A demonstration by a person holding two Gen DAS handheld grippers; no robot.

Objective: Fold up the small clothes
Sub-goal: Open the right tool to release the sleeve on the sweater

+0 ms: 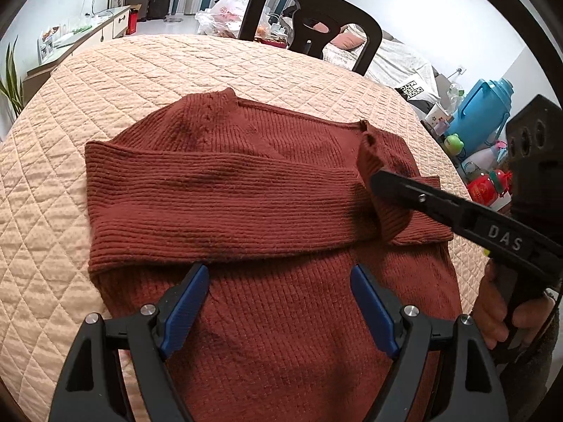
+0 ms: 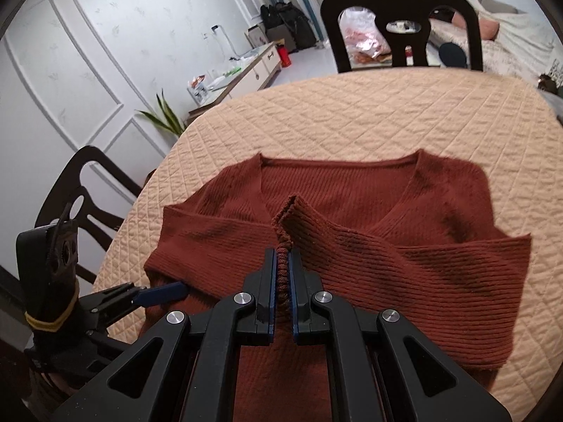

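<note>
Rust-red ribbed knit sweater [image 1: 267,190] lies flat on round table w/ peach quilted cover [image 1: 105,81], neckline toward far edge, hem toward the grippers. One sleeve already folded across the chest, running side to side, cuff end at the right in left wrist view.

Left gripper [image 1: 279,274]: black frame, blue pads, jaws spread wide, nothing between them. Hovers just above lower body of sweater, near the folded sleeve's lower edge; contact w/ knit can't be told. In right wrist view only one blue fingertip [image 2: 165,292] shows, at sweater's left edge.

Right gripper [image 2: 281,256]: jaws nearly together, clamped on the sweater's other sleeve [image 2: 352,242] close to its cuff. Knit bunched in a narrow ridge between the pads; cuff end sticks up past the tips, folded over itself. Sleeve runs back from the grip to the right shoulder, over the first sleeve. In left wrist view this gripper comes in from the right as a black arm, tip at the sleeve crossing; part of a hand [image 1: 499,316] on its handle at right edge.

Surroundings: black wooden chair [image 1: 309,17] w/ cutout back at far side of table; second dark chair [image 2: 74,193] at left in right wrist view. Blue plastic jug [image 1: 482,112] and small bottles beside table at right.
</note>
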